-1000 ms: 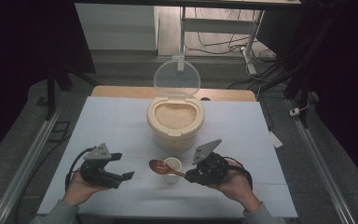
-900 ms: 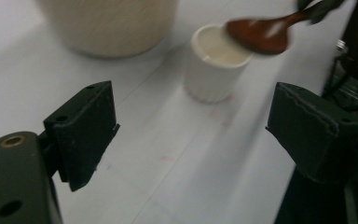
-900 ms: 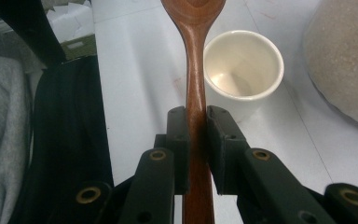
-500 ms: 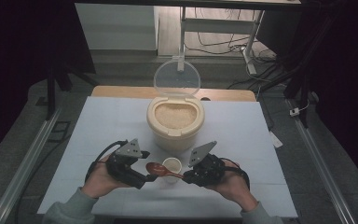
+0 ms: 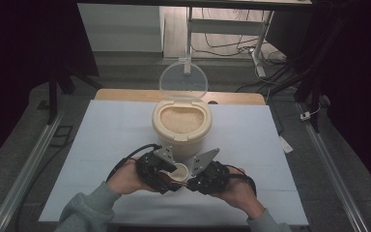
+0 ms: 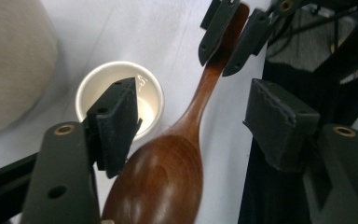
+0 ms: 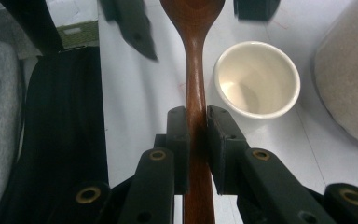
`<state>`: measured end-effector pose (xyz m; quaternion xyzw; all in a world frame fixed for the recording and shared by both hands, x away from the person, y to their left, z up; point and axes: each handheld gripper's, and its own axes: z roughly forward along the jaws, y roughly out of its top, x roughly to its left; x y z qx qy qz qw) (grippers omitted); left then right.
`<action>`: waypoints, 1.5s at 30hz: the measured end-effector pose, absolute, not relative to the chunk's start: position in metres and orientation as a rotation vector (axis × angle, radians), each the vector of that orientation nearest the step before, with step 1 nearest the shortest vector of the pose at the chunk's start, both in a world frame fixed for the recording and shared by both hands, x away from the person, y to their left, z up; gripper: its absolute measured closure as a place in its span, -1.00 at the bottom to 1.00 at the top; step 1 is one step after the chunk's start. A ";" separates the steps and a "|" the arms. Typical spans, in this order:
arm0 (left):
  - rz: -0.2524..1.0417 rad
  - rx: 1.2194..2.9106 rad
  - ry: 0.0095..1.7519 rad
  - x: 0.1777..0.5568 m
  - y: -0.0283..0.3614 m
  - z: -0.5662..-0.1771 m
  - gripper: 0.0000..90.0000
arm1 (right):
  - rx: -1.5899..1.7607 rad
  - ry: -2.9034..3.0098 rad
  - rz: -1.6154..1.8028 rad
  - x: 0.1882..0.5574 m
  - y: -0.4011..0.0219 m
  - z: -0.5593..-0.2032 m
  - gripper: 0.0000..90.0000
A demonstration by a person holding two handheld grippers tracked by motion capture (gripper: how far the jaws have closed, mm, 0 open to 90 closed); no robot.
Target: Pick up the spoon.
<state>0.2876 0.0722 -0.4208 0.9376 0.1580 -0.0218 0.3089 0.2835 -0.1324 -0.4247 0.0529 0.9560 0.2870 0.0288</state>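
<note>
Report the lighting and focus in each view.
High view: table lit, surroundings dark. Left gripper view: wooden spoon bowl glossy with glare, its near end soft; cup sharp. Right gripper view: the left gripper blurred at top; cup rim crisp.

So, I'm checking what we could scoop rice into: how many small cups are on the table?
1. The small white cup stands empty beside the wooden spoon, just in front of the rice container, between the two grippers.

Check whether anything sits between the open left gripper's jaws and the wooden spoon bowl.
Nothing visible does. The left gripper is open around the spoon; the cup stands beside it. The right gripper clamps the handle.
</note>
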 end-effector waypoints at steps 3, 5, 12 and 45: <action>-0.079 2.508 0.399 0.290 0.068 -0.424 -0.09 | 0.156 2.948 0.888 0.283 -0.132 -0.425 0.76; -0.093 2.525 0.378 0.290 0.066 -0.426 0.01 | 0.143 2.945 0.886 0.282 -0.131 -0.425 0.76; -0.097 2.589 0.328 0.288 0.059 -0.433 0.44 | 0.083 2.936 0.875 0.278 -0.130 -0.423 0.75; 0.217 2.349 0.431 0.267 0.085 -0.435 0.74 | 0.689 2.450 1.383 0.290 -0.186 -0.412 -0.20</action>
